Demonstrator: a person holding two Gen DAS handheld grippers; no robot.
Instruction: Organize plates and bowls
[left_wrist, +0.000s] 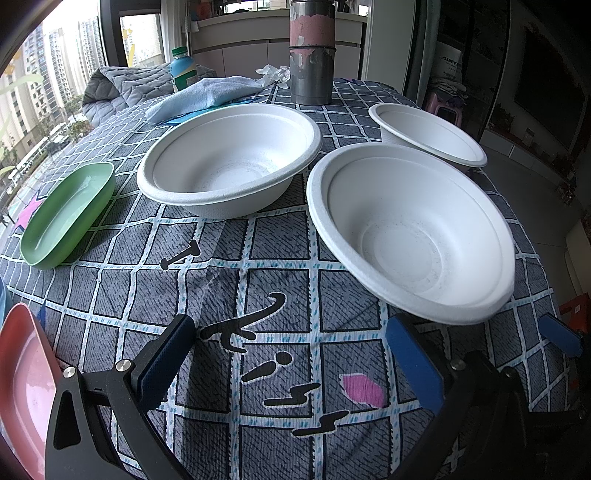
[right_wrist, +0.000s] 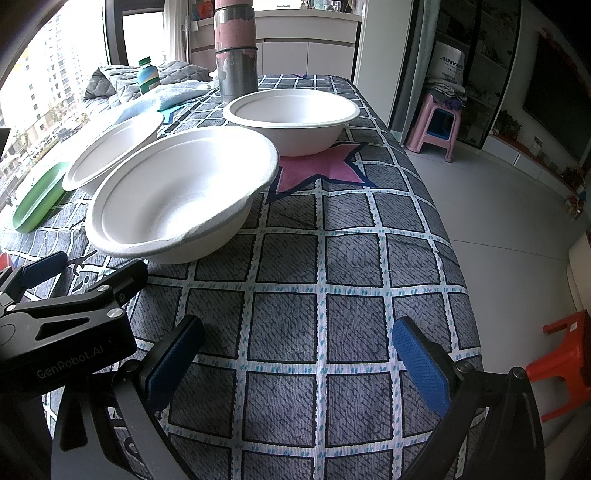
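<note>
Three white bowls on checked tablecloth (right_wrist: 332, 258), both grippers empty, jaws apart.
Left gripper (left_wrist: 291, 365) low before near bowl (left_wrist: 410, 232); middle bowl (left_wrist: 229, 158) and far bowl (left_wrist: 428, 133) behind. Right gripper (right_wrist: 295, 362) over bare cloth. Green plate (left_wrist: 66, 214) left, pink plate (left_wrist: 22, 387) at edge. "GenRobot.AI" on left gripper body (right_wrist: 70, 365). White bag (right_wrist: 448, 62) print partly readable: "SINY".

Red plate (left_wrist: 22, 384) cut off by the left wrist view's left edge, flask (left_wrist: 312, 51) top cropped, bottle (left_wrist: 183, 74) base hidden behind blue cloth (left_wrist: 207, 98), orange stool (right_wrist: 565, 363) partly out of frame
</note>
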